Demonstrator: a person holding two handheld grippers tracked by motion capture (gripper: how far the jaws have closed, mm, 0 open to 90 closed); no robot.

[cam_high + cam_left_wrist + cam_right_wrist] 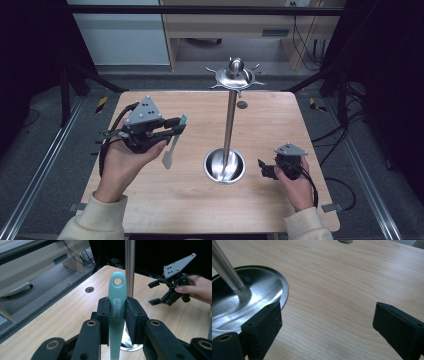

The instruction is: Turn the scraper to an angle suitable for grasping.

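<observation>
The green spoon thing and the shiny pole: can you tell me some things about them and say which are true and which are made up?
1. The left gripper is shut on the green utensil's handle. True.
2. The right gripper holds a fork. False: its jaws stand wide open over bare table, with nothing between them.
3. The metal stand lies flat on its side. False: its pole stands upright from a round shiny base.
4. The handle has a hole at its end. True.
5. The stand's top has hooks sticking out around it. True.
</observation>
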